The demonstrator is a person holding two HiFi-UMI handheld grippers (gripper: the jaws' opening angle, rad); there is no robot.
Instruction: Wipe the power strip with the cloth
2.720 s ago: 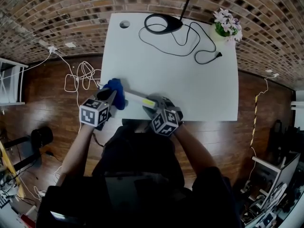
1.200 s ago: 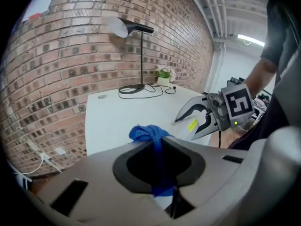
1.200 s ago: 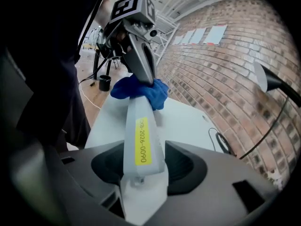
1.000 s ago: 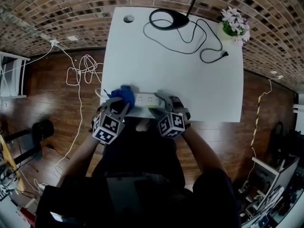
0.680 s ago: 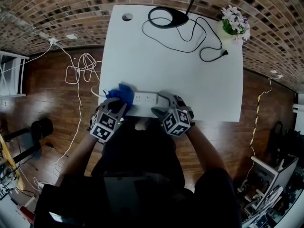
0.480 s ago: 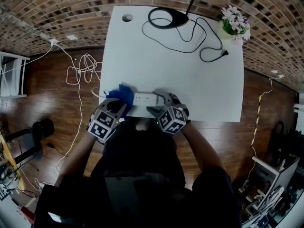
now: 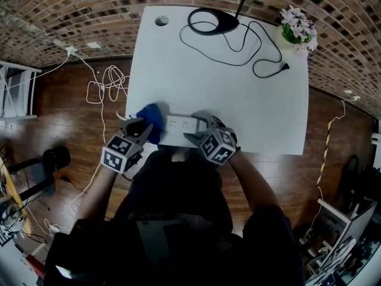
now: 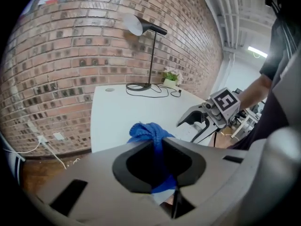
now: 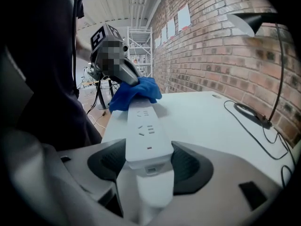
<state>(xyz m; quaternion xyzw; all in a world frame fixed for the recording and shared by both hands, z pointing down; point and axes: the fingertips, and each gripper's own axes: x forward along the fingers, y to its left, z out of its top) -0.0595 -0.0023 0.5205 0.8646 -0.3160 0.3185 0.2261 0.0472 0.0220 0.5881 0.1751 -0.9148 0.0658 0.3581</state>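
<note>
Currently on file: power strip point(image 7: 180, 124), a long white hard-plastic bar, flat on the near edge of the desk point(image 7: 226, 70), sockets up, lengthwise between the two tools. Judged stiff, fairly light and smooth-skinned, so likely to skate over the bare desk under a sideways rub. Best taken across its narrow width at one end, clear of the sockets. Anchored that way by the right tool point(image 7: 195, 130): jaws wide, just now closed in a little, pads against both long sides of the strip's near end, gripping it. Second item: blue cloth point(image 7: 152, 117), soft, bunched into a wad, resting on the strip's opposite end. Judged limp and compressible, with no shape of its own. Best pinched by a gathered fold, with a loose pad left free for rubbing. Carried by the left tool point(image 7: 143, 130): jaws nearly together, just eased a shade, clamped on a fold of that cloth. Caution: light pressure only over the sockets.
</note>
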